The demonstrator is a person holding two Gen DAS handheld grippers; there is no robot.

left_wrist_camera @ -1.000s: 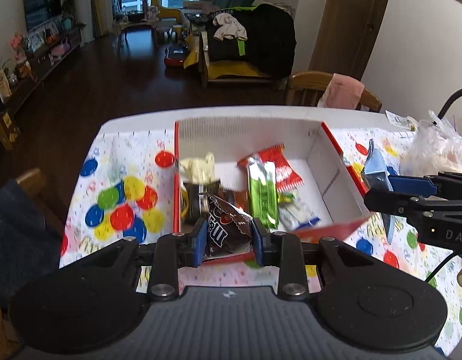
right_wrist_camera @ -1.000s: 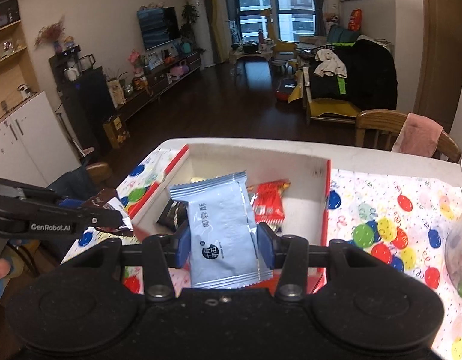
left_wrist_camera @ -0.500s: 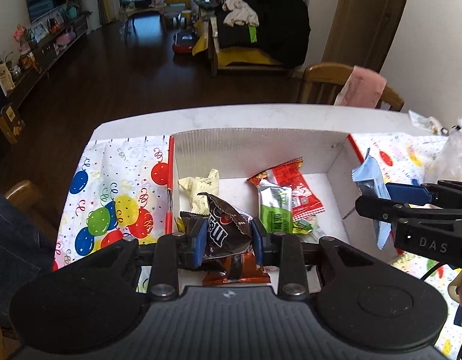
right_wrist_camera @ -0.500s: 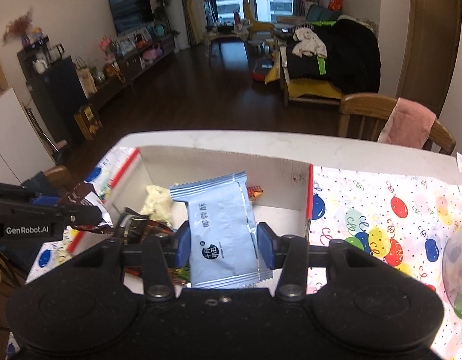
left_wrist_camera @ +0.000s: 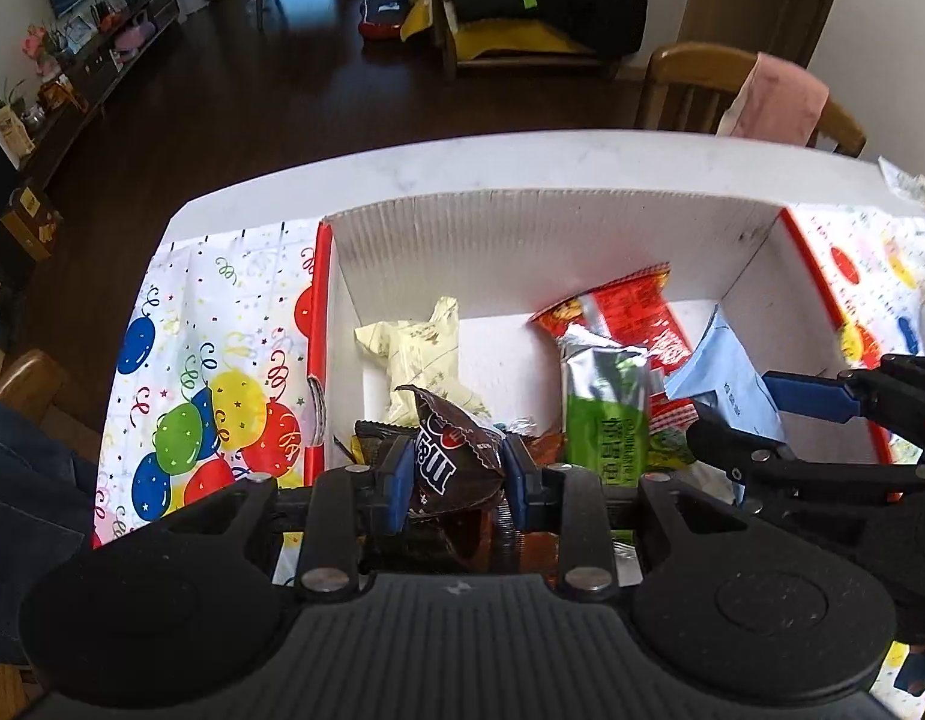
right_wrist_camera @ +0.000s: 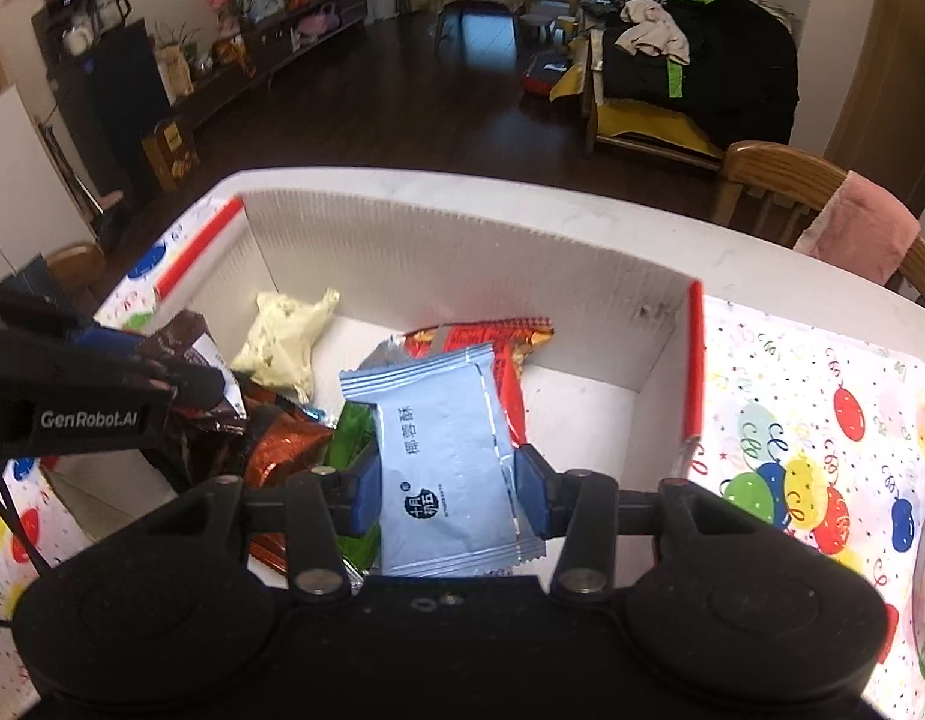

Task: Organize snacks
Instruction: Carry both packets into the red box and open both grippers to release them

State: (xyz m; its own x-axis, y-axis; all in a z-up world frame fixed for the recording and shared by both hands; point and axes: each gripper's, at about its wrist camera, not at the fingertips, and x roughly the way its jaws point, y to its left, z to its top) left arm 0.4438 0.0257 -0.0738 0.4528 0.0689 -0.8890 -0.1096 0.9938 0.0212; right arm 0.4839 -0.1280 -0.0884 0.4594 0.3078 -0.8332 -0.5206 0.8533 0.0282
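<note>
We are gripping a brown candy bag (left_wrist_camera: 447,459) in our left claw (left_wrist_camera: 456,474) and a blue packet (right_wrist_camera: 447,462) in our right claw (right_wrist_camera: 444,495), both over the white box (left_wrist_camera: 552,228).

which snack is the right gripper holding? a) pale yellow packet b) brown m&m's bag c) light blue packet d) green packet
c: the right gripper is shut on the light blue packet above the white box; the left gripper has the brown m&m's bag.
</note>
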